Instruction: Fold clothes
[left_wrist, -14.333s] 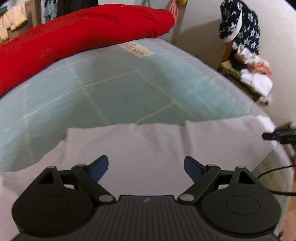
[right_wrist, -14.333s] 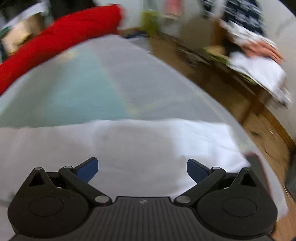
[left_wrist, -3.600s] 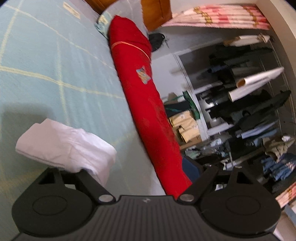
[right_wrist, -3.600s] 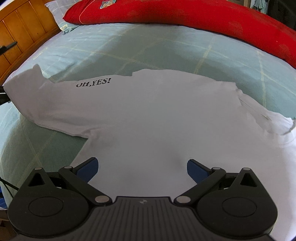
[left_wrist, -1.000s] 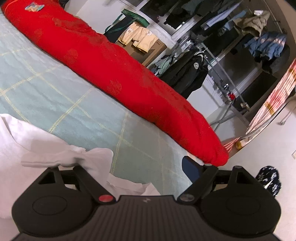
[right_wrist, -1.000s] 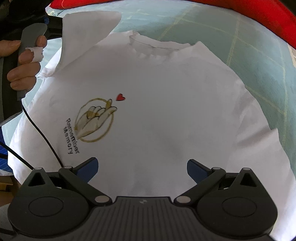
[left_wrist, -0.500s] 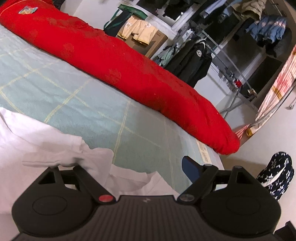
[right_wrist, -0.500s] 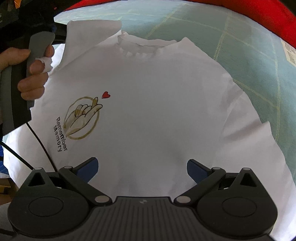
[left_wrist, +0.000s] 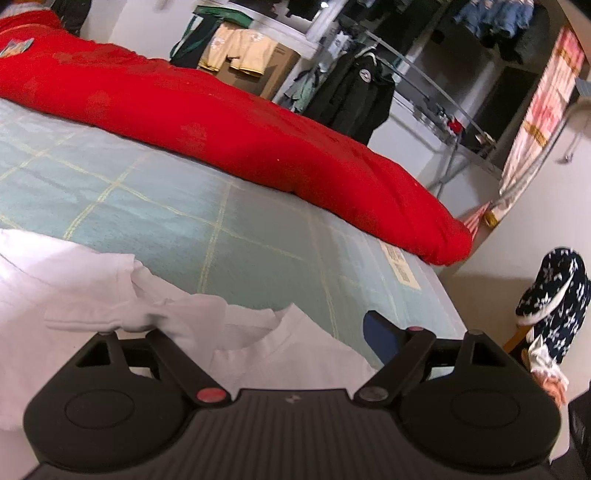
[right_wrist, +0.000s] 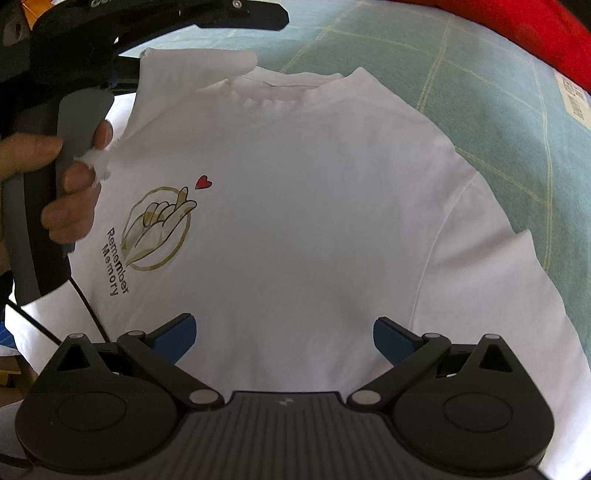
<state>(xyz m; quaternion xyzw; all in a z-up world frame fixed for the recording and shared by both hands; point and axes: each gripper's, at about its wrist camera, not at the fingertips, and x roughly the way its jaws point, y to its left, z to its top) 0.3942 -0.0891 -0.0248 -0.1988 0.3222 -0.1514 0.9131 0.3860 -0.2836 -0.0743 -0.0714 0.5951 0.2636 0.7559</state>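
A white T-shirt (right_wrist: 295, 221) lies front up on the bed, with a gold hand print, a red heart and the words "Remember Memory". My right gripper (right_wrist: 282, 338) hovers open over its lower chest, with nothing between the blue fingers. A person's hand (right_wrist: 55, 206) holds the left gripper's handle at the shirt's left shoulder, where the sleeve (right_wrist: 195, 66) is lifted and folded inward. In the left wrist view my left gripper (left_wrist: 258, 326) stands wide open. White shirt cloth (left_wrist: 110, 302) is draped over and hides its left finger. Its right finger (left_wrist: 380, 336) is bare.
A long red bolster (left_wrist: 221, 122) runs along the far side of the teal checked sheet (left_wrist: 184, 221). Beyond it are a clothes rack with a dark jacket (left_wrist: 351, 99) and a cardboard box. A dark floral garment (left_wrist: 554, 288) sits on a chair at right. A black cable (right_wrist: 85, 295) trails under the left hand.
The left gripper has moved in over the shirt's shoulder with the sleeve draped on it, and has rolled a little. The right gripper has stayed put, still open.
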